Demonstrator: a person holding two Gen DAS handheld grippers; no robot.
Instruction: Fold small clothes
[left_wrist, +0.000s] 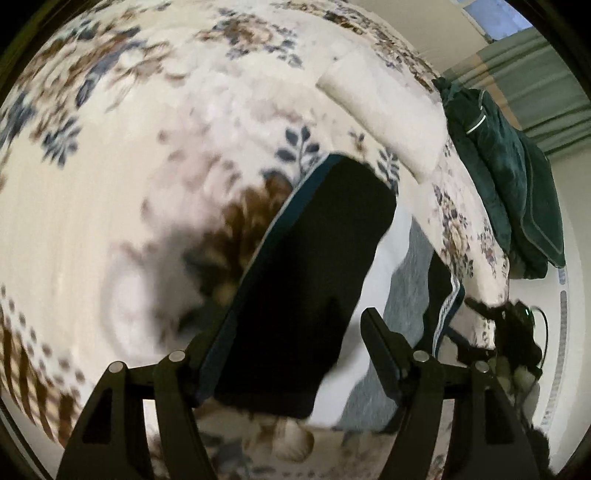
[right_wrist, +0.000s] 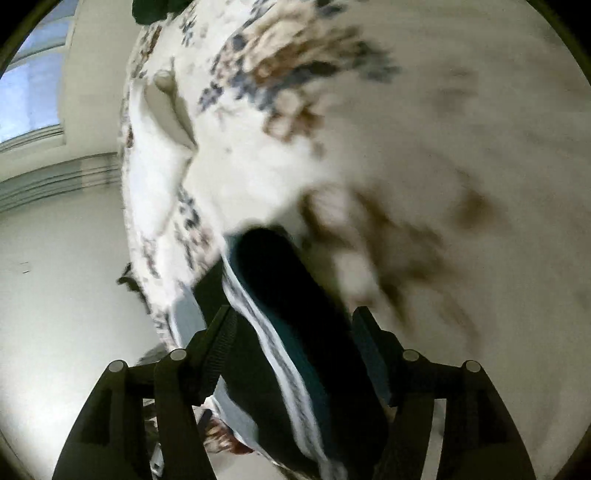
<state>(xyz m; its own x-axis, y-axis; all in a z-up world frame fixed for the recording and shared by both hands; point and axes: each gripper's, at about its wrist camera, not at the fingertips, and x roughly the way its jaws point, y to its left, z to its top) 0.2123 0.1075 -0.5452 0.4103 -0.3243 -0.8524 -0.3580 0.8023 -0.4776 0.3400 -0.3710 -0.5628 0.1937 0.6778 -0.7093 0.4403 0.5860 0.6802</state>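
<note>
Looking along your left tool (left_wrist: 291, 354), you see its two fingers standing well apart, with a folded black garment (left_wrist: 317, 258) lying between them on the floral blanket (left_wrist: 129, 166). The right finger pad is clear of the cloth; the left finger sits at the garment's blue-trimmed edge, and the blur keeps you from telling whether it touches. Nothing is clamped there. The black garment rests on top of a small stack: white cloth (left_wrist: 388, 251) and grey cloth (left_wrist: 406, 295) show under its right side, and a dark piece with a white patterned stripe (left_wrist: 448, 306) lies at the blanket's edge. Farther off, a dark green garment (left_wrist: 509, 177) is draped at the far side of the bed, beside a pale folded cloth (left_wrist: 388, 110). Your right tool (left_wrist: 509, 332) appears at the right edge of the left view, too small to judge there.

In the right view, your right tool (right_wrist: 291, 350) also stands apart, straddling the same dark folded garment (right_wrist: 295, 295) with its white striped band (right_wrist: 266, 332). The pads do not visibly press on it, though motion blur softens the whole picture.
</note>
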